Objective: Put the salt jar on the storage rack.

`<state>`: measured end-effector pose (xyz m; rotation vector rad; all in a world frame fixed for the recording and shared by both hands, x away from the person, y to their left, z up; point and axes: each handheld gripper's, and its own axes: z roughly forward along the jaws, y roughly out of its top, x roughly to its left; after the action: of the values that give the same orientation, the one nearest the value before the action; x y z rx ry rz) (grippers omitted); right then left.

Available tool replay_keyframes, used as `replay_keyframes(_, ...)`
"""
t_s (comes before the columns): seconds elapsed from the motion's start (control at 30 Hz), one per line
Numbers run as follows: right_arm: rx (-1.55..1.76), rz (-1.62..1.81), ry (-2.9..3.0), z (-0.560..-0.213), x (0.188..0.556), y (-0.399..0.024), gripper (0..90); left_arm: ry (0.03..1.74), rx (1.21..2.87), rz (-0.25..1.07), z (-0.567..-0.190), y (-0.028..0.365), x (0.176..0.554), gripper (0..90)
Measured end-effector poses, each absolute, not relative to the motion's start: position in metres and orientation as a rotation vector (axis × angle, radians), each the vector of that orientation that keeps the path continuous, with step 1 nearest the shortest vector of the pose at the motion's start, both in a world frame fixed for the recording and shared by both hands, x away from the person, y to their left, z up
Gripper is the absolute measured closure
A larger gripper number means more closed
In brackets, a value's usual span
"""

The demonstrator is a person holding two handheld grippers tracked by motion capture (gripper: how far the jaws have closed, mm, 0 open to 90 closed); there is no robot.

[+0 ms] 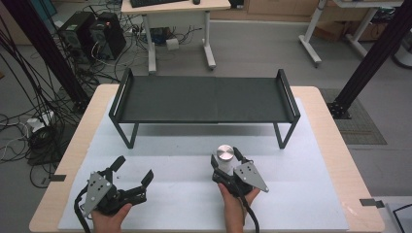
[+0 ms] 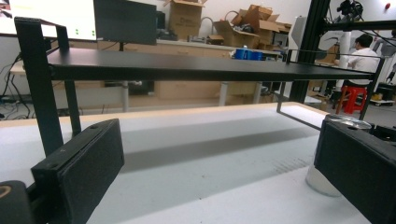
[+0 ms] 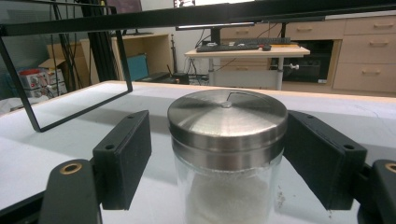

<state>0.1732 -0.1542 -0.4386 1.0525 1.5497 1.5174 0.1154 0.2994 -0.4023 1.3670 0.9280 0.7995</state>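
Observation:
A glass jar (image 1: 225,152) with a brushed steel lid and white grains inside stands upright on the white mat, in front of the black rack (image 1: 204,99). My right gripper (image 1: 226,160) reaches around it from the near side. In the right gripper view the jar (image 3: 227,140) stands between the jaws: the right pad (image 3: 322,154) is at the lid's edge, while a gap shows beside the left pad (image 3: 123,156). My left gripper (image 1: 133,170) rests at the mat's near left, open with nothing between its jaws. Its own view shows the jar (image 2: 348,122) far right.
The low black metal rack (image 2: 187,67) spans the back of the table, with open room under its shelf. The white mat (image 1: 301,194) covers most of the wooden tabletop (image 1: 340,155). Desks, computers and cables stand on the floor beyond.

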Motion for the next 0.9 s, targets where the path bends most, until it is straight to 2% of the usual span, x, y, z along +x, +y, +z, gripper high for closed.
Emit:
replay_keyframes(0.13,1.055,1.507,1.564,-0.439,0.175,-0.154,29.4,0.927,1.368,0.800,-0.402,0.300,0.115,1.8)
replay_keyframes(0.17,1.050,1.507,1.565,-0.439,0.176,-0.154,33.8,0.927,1.367,0.800,-0.402,0.300,0.115,1.8)
replay_keyframes(0.27,1.044,1.502,1.568,-0.439,0.176,-0.154,37.5,0.928,1.367,0.800,-0.402,0.300,0.115,1.9)
replay_keyframes(0.3,1.042,1.492,1.569,-0.438,0.176,-0.154,41.5,0.928,1.367,0.800,-0.403,0.301,0.115,1.9)
replay_keyframes(0.67,1.039,1.452,1.612,-0.427,0.177,-0.156,42.4,0.926,1.365,0.800,-0.403,0.301,0.115,1.9)
replay_keyframes(0.9,0.989,1.449,1.608,-0.402,0.175,-0.161,42.4,0.931,1.362,0.793,-0.404,0.302,0.115,2.0)
